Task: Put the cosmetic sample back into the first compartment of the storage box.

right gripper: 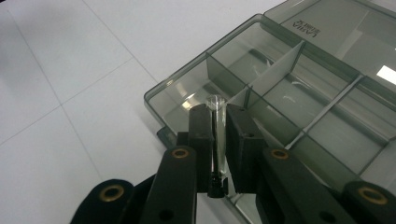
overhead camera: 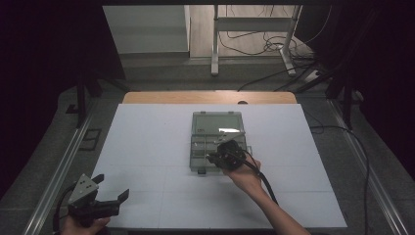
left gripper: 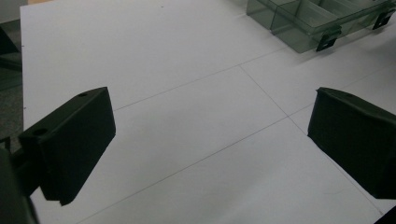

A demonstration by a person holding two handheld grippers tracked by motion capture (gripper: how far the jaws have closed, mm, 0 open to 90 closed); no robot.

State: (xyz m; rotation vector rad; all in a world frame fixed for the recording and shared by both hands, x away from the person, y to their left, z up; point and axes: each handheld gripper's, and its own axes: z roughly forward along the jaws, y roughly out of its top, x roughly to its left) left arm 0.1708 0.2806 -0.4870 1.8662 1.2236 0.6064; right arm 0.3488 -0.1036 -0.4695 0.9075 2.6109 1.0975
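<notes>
A clear grey compartment box (overhead camera: 217,128) lies open in the middle of the white table, its lid folded back. In the right gripper view my right gripper (right gripper: 217,119) is shut on a small clear tube (right gripper: 217,135) with a dark cap at its near end. The tube points over the box's near corner compartment (right gripper: 187,100). From above, the right gripper (overhead camera: 214,157) hovers at the box's front edge. My left gripper (overhead camera: 113,187) stands open near the table's front left corner, nothing between its jaws; the box's latch (left gripper: 327,41) shows far off in its view.
The white table sheet (overhead camera: 147,147) has faint seam lines. Dividers (right gripper: 275,72) split the box into several cells. A wooden strip (overhead camera: 210,97) edges the table's far side. Metal rails (overhead camera: 58,166) run along both sides, and cables (overhead camera: 274,46) lie on the floor beyond.
</notes>
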